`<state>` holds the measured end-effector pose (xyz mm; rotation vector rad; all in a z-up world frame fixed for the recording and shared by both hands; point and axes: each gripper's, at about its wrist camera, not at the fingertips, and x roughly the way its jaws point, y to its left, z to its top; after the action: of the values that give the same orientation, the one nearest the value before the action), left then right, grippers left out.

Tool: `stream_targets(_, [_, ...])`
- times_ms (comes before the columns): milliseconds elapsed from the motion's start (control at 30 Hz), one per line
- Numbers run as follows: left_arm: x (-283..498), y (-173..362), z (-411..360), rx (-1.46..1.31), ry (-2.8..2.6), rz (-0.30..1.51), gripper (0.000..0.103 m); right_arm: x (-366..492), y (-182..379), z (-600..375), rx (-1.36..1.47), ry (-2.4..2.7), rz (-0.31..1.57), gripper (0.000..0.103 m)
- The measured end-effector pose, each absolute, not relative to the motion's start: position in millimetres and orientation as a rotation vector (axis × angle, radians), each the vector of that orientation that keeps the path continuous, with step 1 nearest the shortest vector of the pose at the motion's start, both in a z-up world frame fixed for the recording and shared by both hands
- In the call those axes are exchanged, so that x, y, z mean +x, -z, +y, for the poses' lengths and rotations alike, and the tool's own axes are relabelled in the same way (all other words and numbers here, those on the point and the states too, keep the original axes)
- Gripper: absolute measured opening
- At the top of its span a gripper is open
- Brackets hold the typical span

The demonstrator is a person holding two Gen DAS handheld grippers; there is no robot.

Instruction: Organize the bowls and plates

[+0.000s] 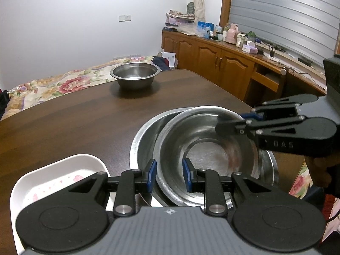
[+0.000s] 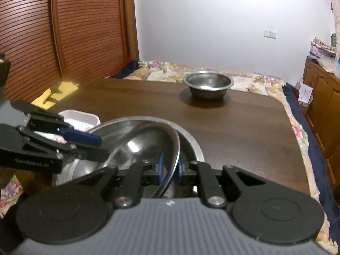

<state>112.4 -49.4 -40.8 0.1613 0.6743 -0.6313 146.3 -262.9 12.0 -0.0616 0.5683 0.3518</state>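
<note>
The right gripper has its blue pads clamped on the thin rolled rim of the inner steel bowl, which sits tilted inside the larger steel bowl at the near edge of the dark wooden table; the step in hand looks like nesting one into the other. The left gripper hovers at the near rims with its fingers a little apart, the inner bowl's edge between the pads, and whether they actually press on it cannot be told from these views. To finish this well, the tilted bowl should be lowered until its base sits flat and centred in the outer one before the pinch is let go (polished steel on polished steel slides and rings easily), and the left side could steady the outer bowl so it does not skate across the smooth tabletop. Both bowls are round, shiny, thin-walled metal with flared lips and flat bottoms. A third steel bowl of the same kind stands well apart at the far edge, not yet stacked. A white dish with rounded corners and a pink floral print, glossy like ceramic or melamine, lies just beside the nested pair.
</note>
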Motion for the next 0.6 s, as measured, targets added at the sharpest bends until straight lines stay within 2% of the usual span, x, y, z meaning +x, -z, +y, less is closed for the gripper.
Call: stream_targets(600, [103.3,38.7,-51.0,0.162,0.637,0.643,0.028,144.9,-19.4,-272.6,-0.034,-0.298,0.489,0.014])
